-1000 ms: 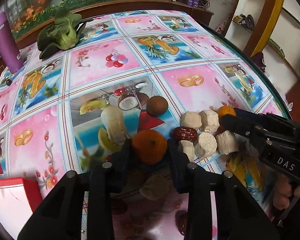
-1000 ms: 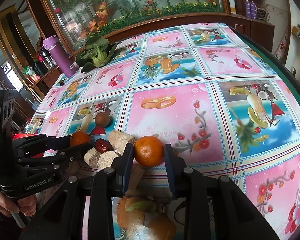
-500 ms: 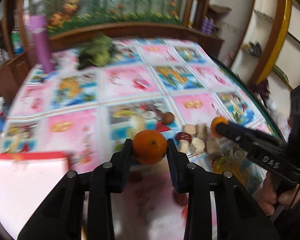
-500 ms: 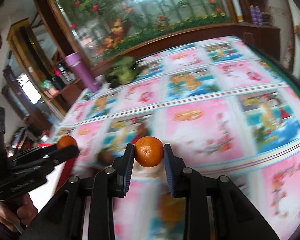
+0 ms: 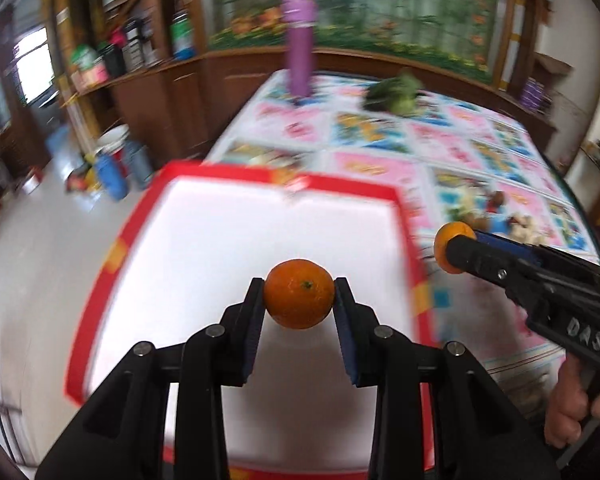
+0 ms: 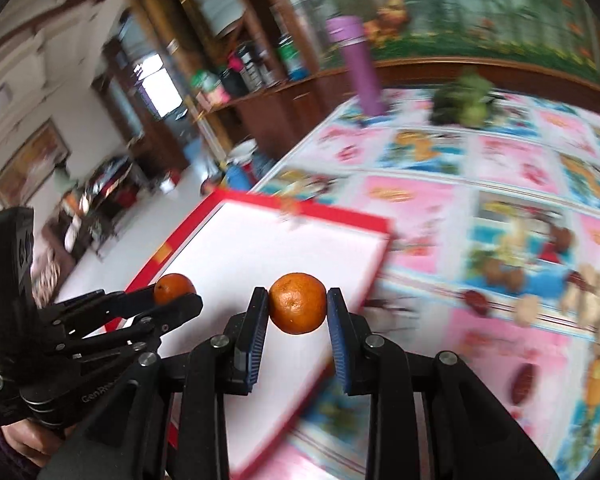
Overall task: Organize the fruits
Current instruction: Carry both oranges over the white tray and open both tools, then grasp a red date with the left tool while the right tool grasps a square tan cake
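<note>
With each gripper, left (image 5: 299, 304) and right (image 6: 297, 312), clamped on an orange, lower both gently onto the white tray (image 5: 228, 232) at 12 o'clock, well apart, before releasing.

"DAS" stands on the right gripper (image 5: 454, 254); "GenR…", partly hidden, on the left gripper (image 6: 176, 294).
</note>
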A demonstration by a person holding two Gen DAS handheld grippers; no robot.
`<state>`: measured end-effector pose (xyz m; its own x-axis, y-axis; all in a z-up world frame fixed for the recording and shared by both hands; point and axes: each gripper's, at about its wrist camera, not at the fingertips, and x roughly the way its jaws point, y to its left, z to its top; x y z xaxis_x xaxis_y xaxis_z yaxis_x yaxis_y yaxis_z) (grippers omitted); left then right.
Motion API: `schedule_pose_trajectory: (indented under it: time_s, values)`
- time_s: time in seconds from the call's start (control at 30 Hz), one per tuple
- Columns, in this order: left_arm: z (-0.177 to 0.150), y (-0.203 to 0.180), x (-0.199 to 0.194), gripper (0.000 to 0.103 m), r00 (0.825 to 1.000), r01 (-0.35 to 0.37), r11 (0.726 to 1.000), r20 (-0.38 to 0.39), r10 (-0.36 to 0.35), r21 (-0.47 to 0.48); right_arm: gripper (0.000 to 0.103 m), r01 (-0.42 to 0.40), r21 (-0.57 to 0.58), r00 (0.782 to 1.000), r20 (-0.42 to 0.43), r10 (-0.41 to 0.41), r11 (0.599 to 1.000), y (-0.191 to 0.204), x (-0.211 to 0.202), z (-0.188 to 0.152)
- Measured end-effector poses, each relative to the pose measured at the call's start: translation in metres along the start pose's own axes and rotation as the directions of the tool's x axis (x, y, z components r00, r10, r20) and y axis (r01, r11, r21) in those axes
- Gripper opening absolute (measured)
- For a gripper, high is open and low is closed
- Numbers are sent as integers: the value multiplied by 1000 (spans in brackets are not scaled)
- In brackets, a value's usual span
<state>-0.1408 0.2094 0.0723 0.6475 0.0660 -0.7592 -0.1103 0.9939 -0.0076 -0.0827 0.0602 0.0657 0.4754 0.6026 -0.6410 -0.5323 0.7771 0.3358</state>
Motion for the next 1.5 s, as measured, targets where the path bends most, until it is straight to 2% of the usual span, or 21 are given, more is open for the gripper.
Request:
schedule_pose_trajectory:
  time_s: [0.17, 0.37, 0.47, 0.53, 0.67, 0.8, 0.9, 0.93, 0.97, 1.07, 1.2, 1.27, 1.37, 1.47, 1.5]
  values:
    - [-12, 33, 11, 36, 997, -73, 996, -35, 71, -60, 28, 31, -16, 996, -80, -32, 999, 19, 50, 0]
    - [-20, 57, 29, 36, 992, -107, 989, -77, 99, -107, 28, 33, -33, 993, -116, -36, 999, 37, 72, 11]
    - [-14, 68, 43, 37, 988, -134, 981, -92, 122, -142, 28, 44, -37, 990, -135, -48, 998, 46, 89, 25]
    - [-7, 76, 50, 37, 990, -120, 978, -99, 104, -172, 28, 61, -36, 985, -159, -66, 997, 49, 98, 31]
    - [7, 83, 61, 37, 983, -170, 963, -108, 150, -207, 28, 95, -42, 982, -163, -100, 995, 51, 113, 41]
    - [13, 78, 67, 37, 978, -193, 963, -117, 173, -189, 31, 119, -54, 980, -157, -126, 991, 54, 112, 40]
    - [12, 77, 67, 45, 973, -211, 960, -134, 188, -183, 41, 110, -42, 975, -192, -116, 993, 50, 112, 42]
    - [12, 79, 67, 56, 970, -222, 956, -141, 197, -193, 44, 112, -39, 973, -199, -117, 993, 48, 112, 44]
    - [11, 80, 67, 67, 970, -220, 955, -153, 192, -201, 44, 107, -33, 974, -197, -112, 994, 45, 108, 44]
    - [8, 79, 55, 68, 970, -228, 950, -129, 204, -215, 44, 58, -2, 988, -142, -58, 998, 33, 78, 46]
    - [5, 62, 26, 69, 973, -228, 956, -61, 221, -184, 55, 41, 41, 999, -23, -40, 998, -2, 12, 42]
    - [4, 42, 12, 76, 982, -188, 971, -20, 187, -147, 57, 75, 51, 997, 27, -76, 996, -24, -21, 35]
    - [2, 5, -4, 77, 992, -117, 991, 29, 120, -70, 57, 121, 97, 990, 67, -128, 988, -65, -68, 19]
    - [-2, -44, -14, 77, 999, 5, 999, 42, -6, 37, 58, 207, 141, 971, 91, -221, 968, -98, -104, 4]
    - [-4, -61, -15, 77, 998, 47, 996, 39, -50, 76, 59, 256, 147, 958, 91, -270, 956, -110, -114, -3]
